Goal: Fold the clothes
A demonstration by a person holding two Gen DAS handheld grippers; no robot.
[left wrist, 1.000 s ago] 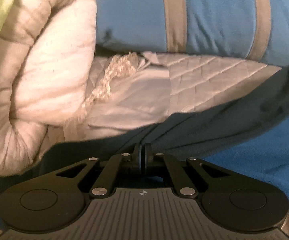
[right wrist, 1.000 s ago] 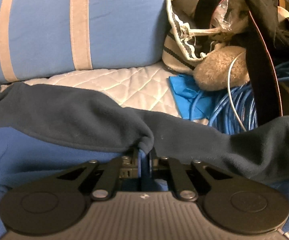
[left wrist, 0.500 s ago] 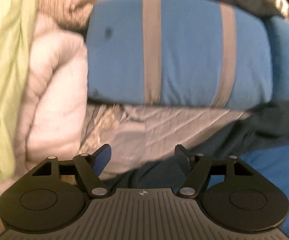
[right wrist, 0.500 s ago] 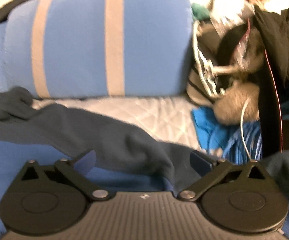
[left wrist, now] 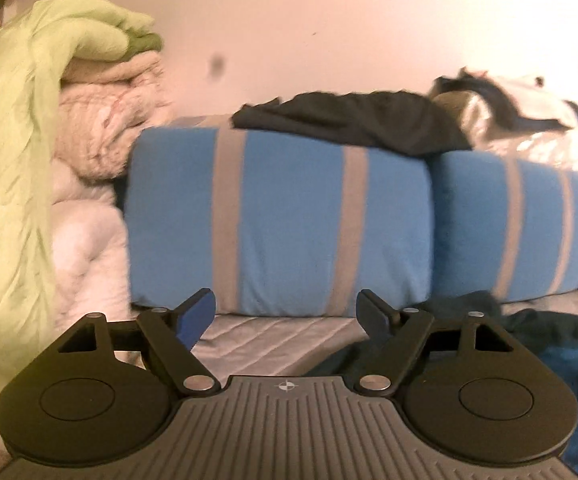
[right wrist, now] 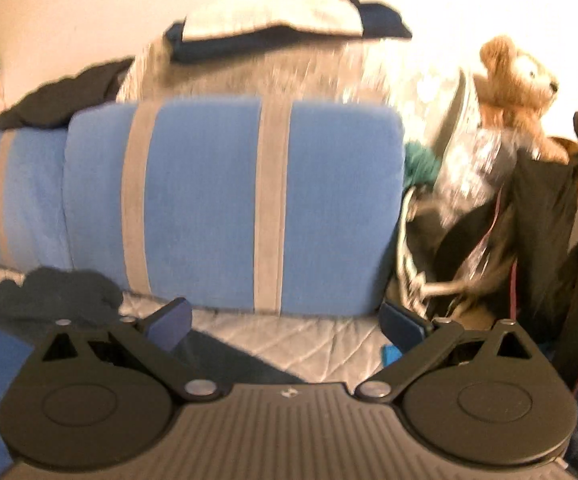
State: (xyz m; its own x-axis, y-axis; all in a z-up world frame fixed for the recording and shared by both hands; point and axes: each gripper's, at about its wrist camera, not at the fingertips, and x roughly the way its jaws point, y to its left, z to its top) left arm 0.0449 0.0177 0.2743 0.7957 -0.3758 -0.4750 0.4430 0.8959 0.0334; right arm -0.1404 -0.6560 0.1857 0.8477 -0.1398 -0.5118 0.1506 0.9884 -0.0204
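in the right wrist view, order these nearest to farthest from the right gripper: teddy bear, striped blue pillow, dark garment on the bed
1. dark garment: just past the right gripper, low left on the bed.
2. striped blue pillow: straight ahead, standing behind the quilted cover.
3. teddy bear: upper right, atop the clutter pile, farthest back.

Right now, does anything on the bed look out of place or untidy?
Yes. A black garment lies crumpled over the top of the blue striped pillows, unfolded, and a teddy bear sits on a cluttered heap beside them.
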